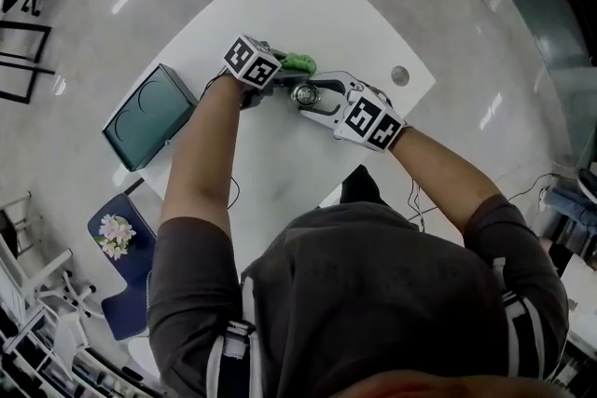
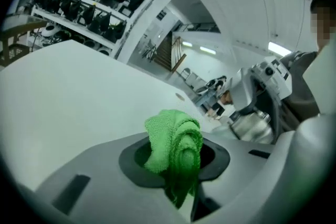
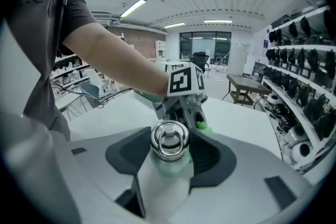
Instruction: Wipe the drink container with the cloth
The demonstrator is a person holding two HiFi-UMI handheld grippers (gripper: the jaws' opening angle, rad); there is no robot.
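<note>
My right gripper (image 3: 169, 157) is shut on a white drink bottle (image 3: 167, 176) with a shiny metal cap and ring (image 3: 169, 140); the bottle lies along the jaws, cap pointing away. In the head view that bottle (image 1: 308, 95) sits over the middle of the white table (image 1: 308, 5), between both grippers. My left gripper (image 2: 176, 157) is shut on a bunched green cloth (image 2: 175, 147), which sticks out past its jaws. From above, the green cloth (image 1: 298, 63) lies just beyond the bottle's cap, and the left gripper (image 1: 270, 75) faces the right gripper (image 1: 322, 98) at close range.
A dark green flat case (image 1: 149, 115) lies on the table's left corner. A round hole (image 1: 400, 75) marks the table near its right edge. A blue chair with a flowered cushion (image 1: 121, 242) stands below the table's left side. Shelves of dark gear (image 3: 304, 102) line the room.
</note>
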